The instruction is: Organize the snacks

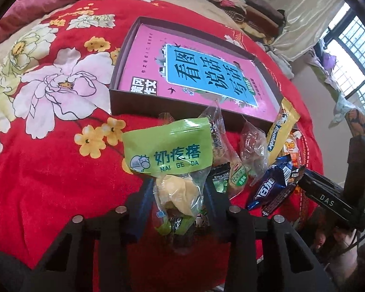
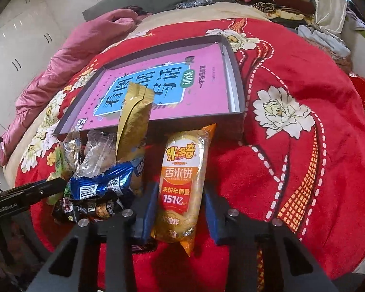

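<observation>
On a bed covered by a red floral blanket (image 1: pixel 48 170), a shallow dark box (image 1: pixel 124 97) lies open, with a pink book (image 1: pixel 206 73) flat inside it. A loose heap of wrapped snacks sits just in front of the box's near wall.

In the left wrist view, the left hand-held gripper (image 1: pixel 177 202) is pinching a green-topped snack bag (image 1: pixel 168 150) by its clear lower part, where pale yellow pieces show through. The bag stands upright between the blue pads, its green label in front of the box wall. Just beside it to the right lie clear-wrapped sweets (image 1: pixel 253 150), a dark blue foil packet (image 1: pixel 270 185), and a long gold packet (image 1: pixel 279 131) leaning against the box edge.

In the right wrist view, the right hand-held gripper (image 2: pixel 180 209) is pinching an orange rice cracker packet (image 2: pixel 182 182) from both sides. The packet stands nearly upright, its top corner reaching the box's near wall. To its left are the gold packet, tilted over the box rim, the blue foil packet, and dark wrapped sweets (image 2: pixel 90 206). The left tool's black body enters from the left edge.

Folded clothes (image 1: pixel 243 2) are piled beyond the bed.
</observation>
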